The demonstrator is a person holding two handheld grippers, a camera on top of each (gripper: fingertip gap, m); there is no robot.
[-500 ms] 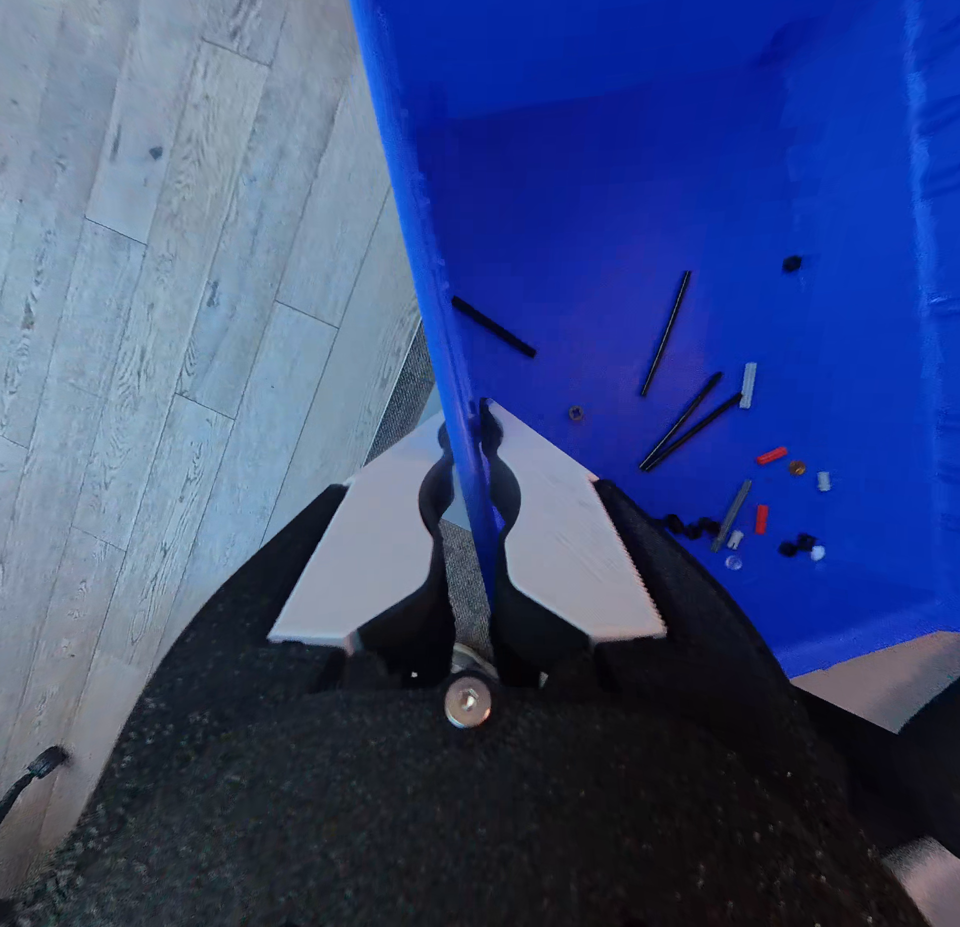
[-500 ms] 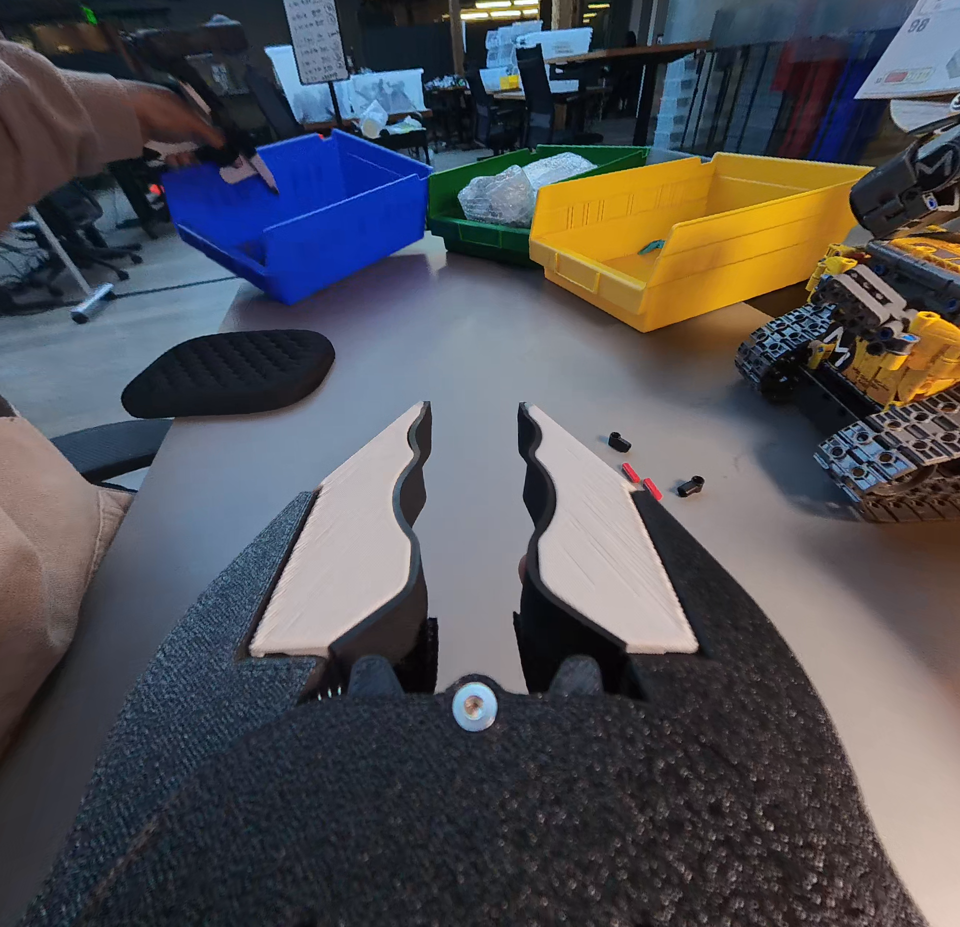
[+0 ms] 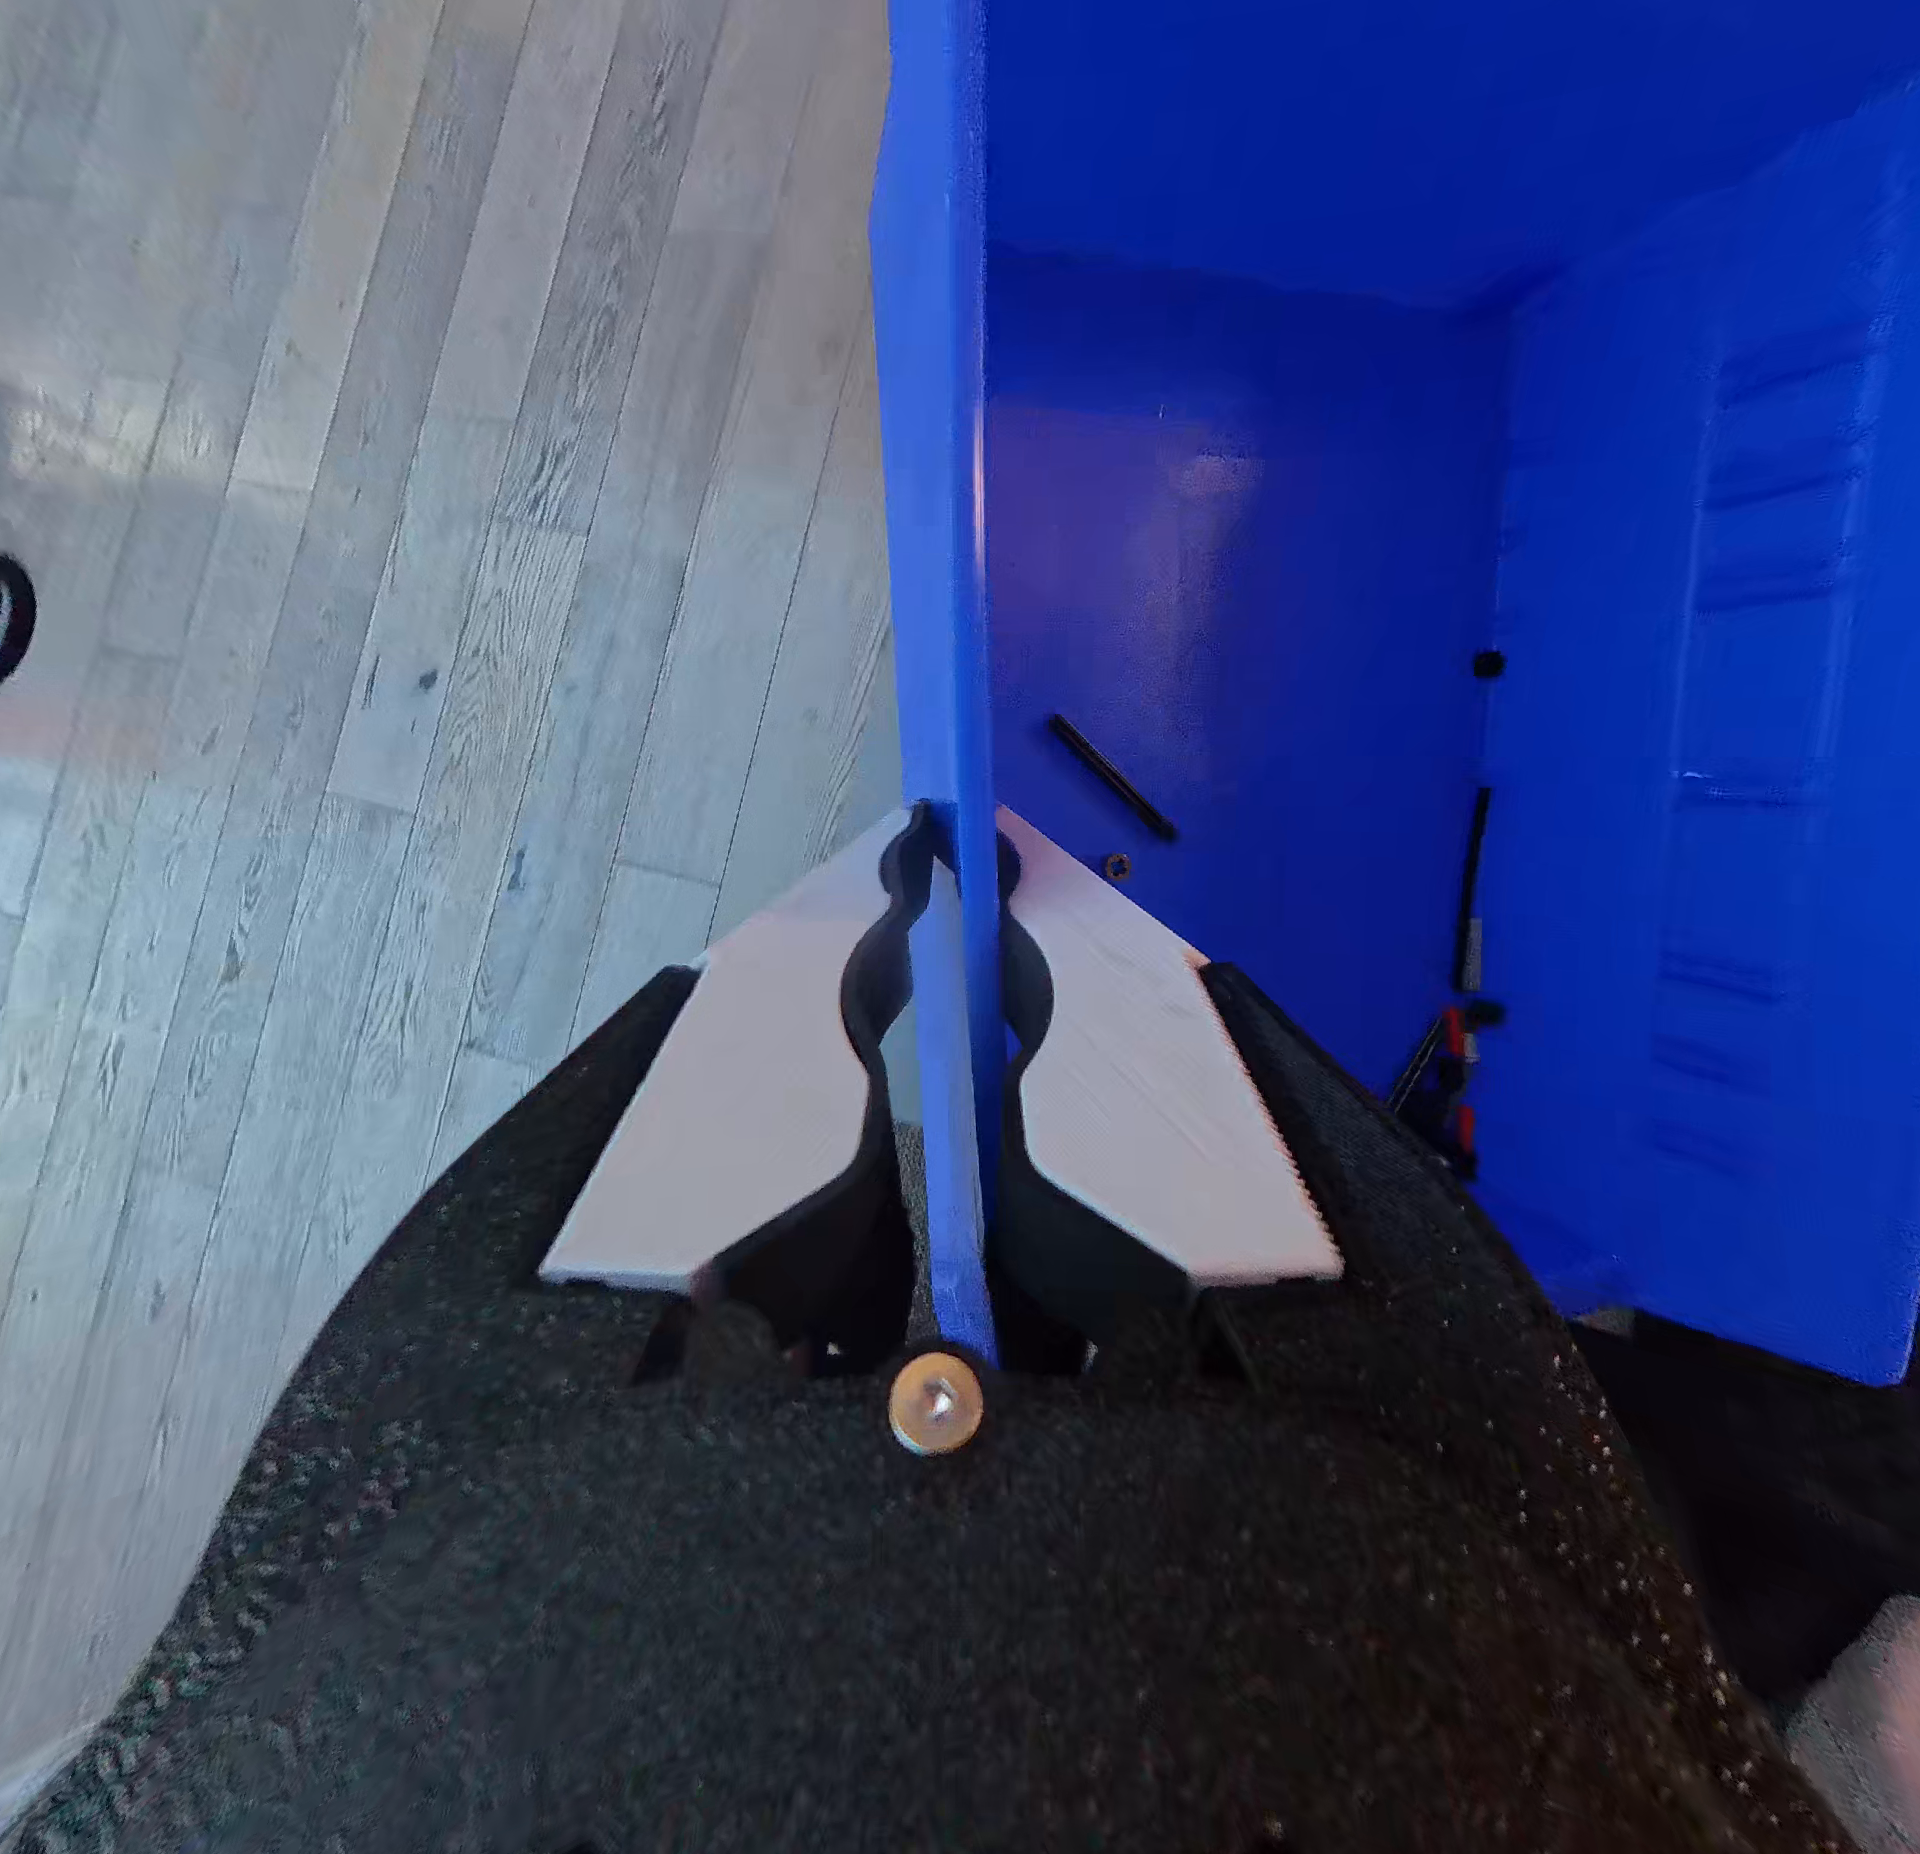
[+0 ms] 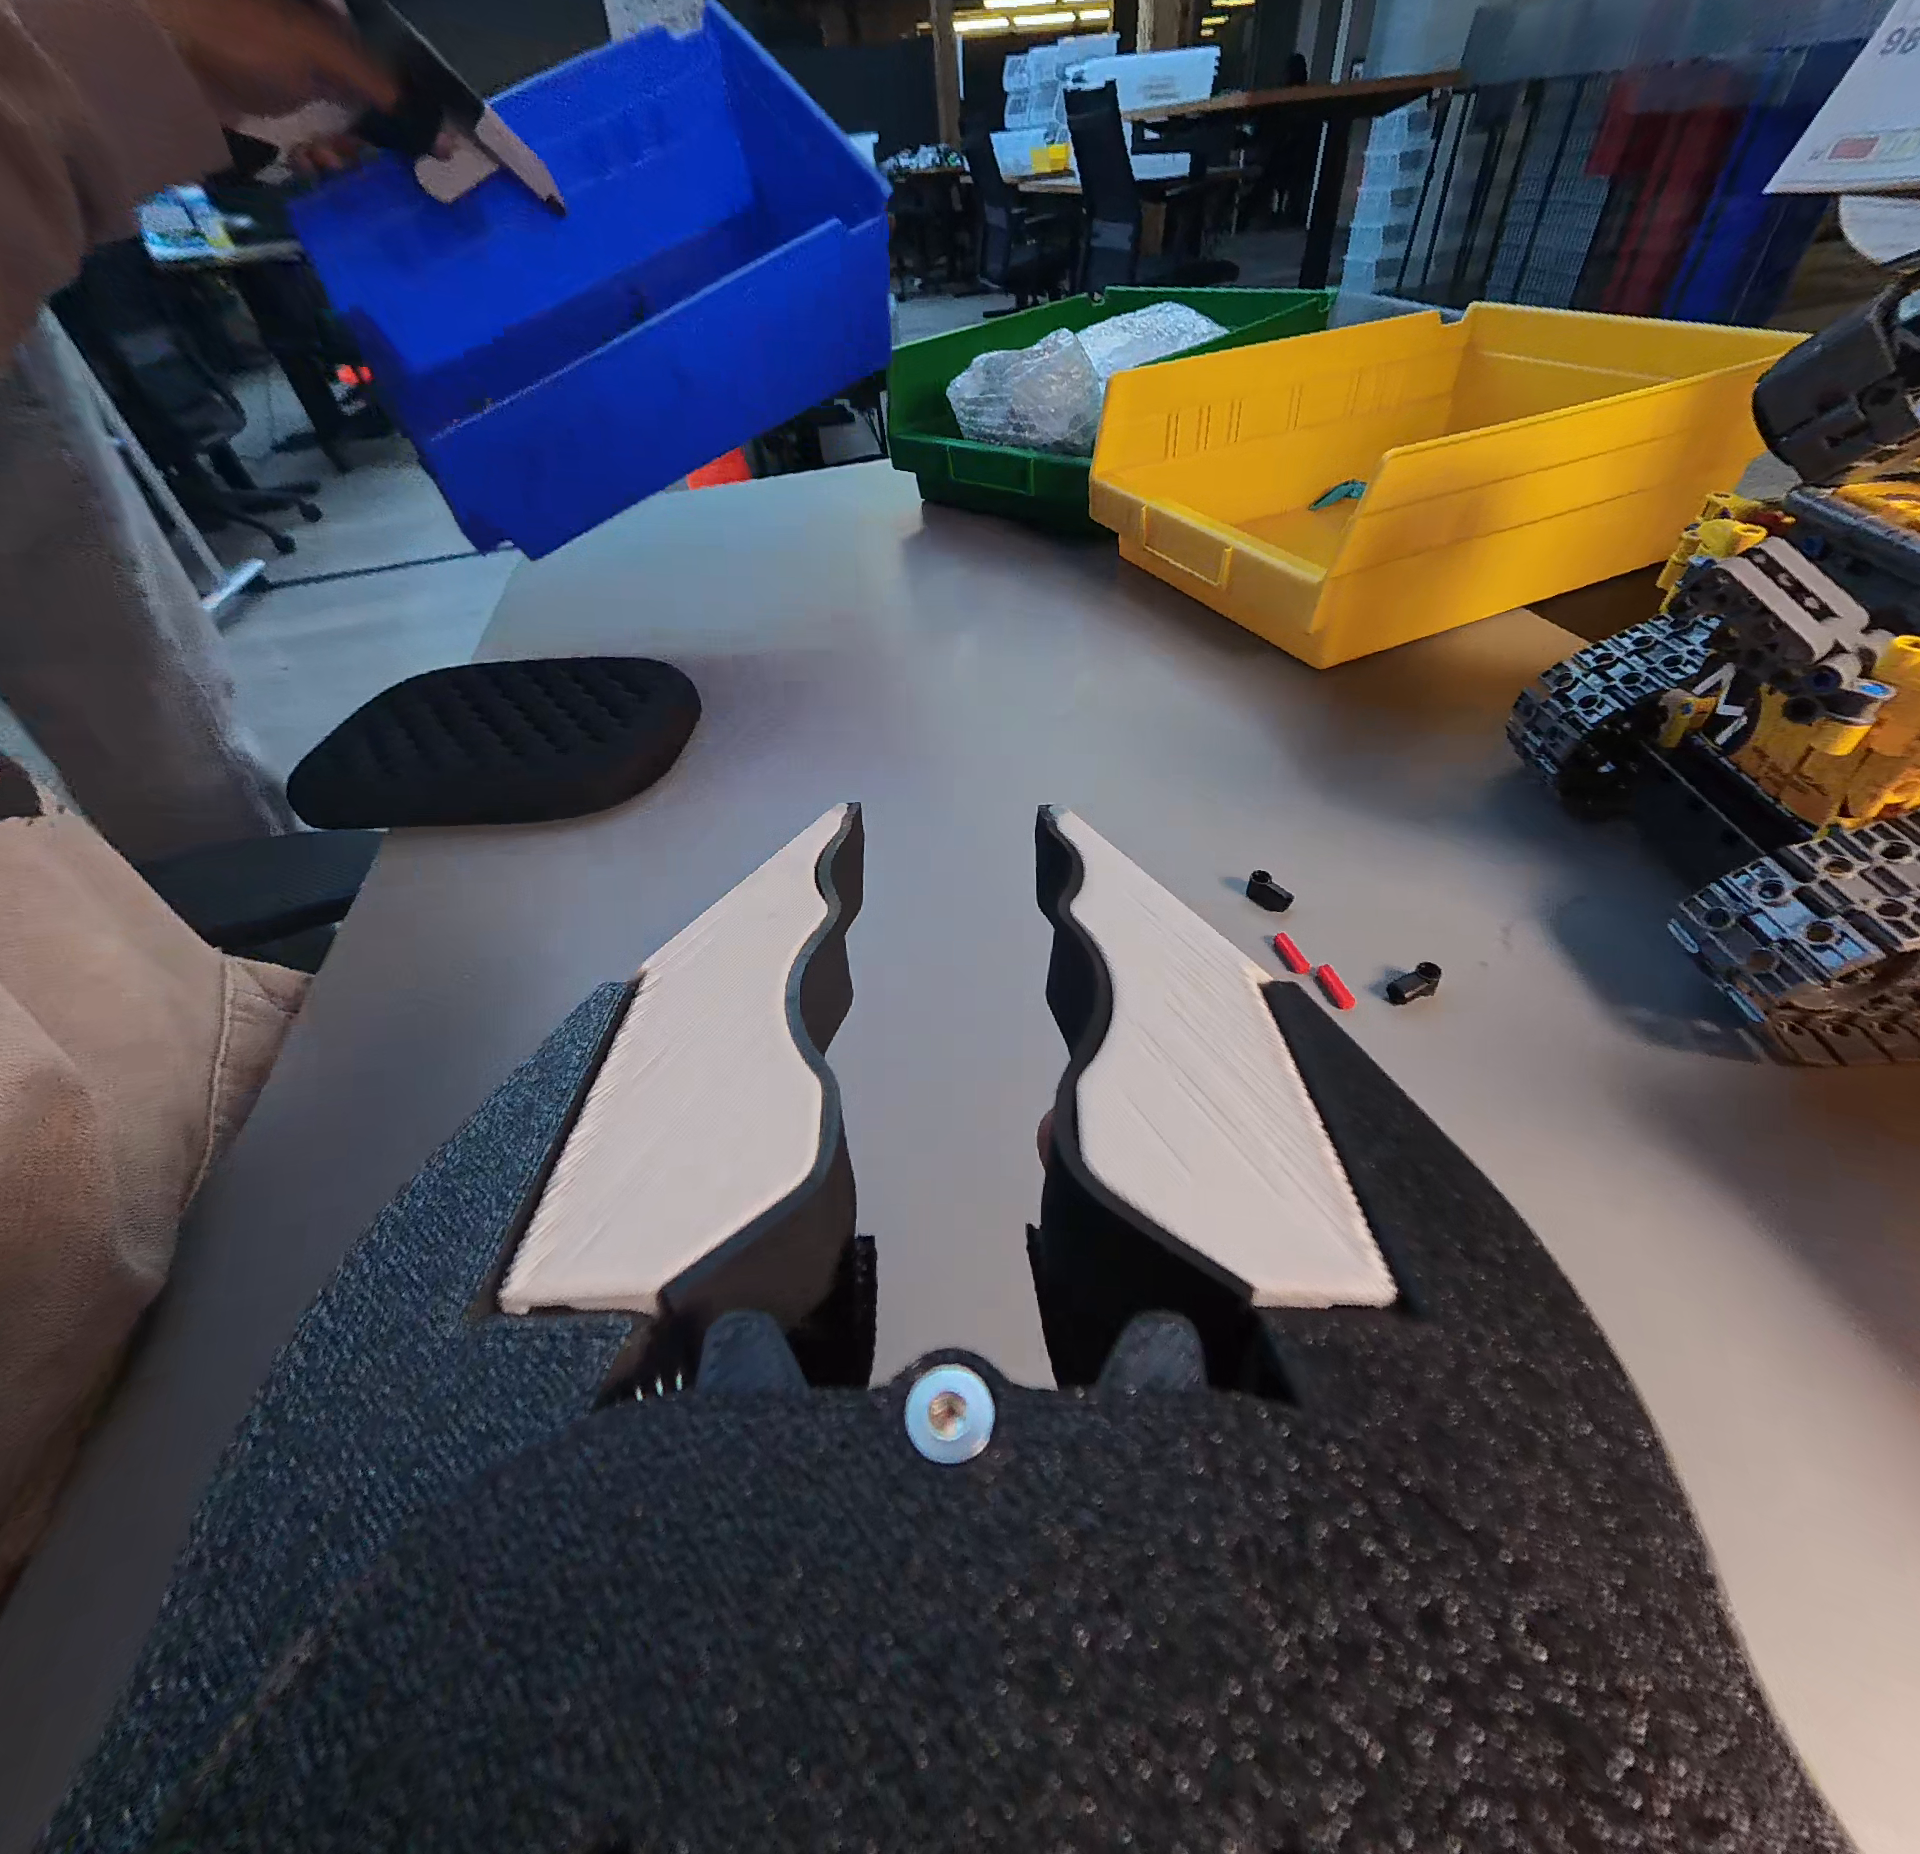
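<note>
My left gripper [image 3: 956, 838] is shut on the side wall of a blue bin [image 3: 935, 454]. In the right wrist view the blue bin [image 4: 623, 350] hangs tilted in the air above the table's far left corner, held by that left gripper [image 4: 488, 157]. Small black rods [image 3: 1112, 778] and red pieces [image 3: 1463, 1077] lie inside it, slid toward the bin's lower right corner. My right gripper [image 4: 948, 838] is open and empty, low over the grey table [image 4: 935, 661].
A green bin [image 4: 997, 454] with a plastic-wrapped bundle and a yellow bin [image 4: 1403, 516] stand at the back. A yellow and black tracked brick vehicle [image 4: 1766, 724] is at the right. Two black connectors [image 4: 1268, 890] and red pins [image 4: 1311, 968] lie near my right finger. A black pad [image 4: 499, 739] lies at left. My right fingertips sit around 60 cm from my left ones.
The left gripper has lifted the blue bin off the table and tilted it; the loose pieces inside slid toward one corner. The right gripper has not moved.
</note>
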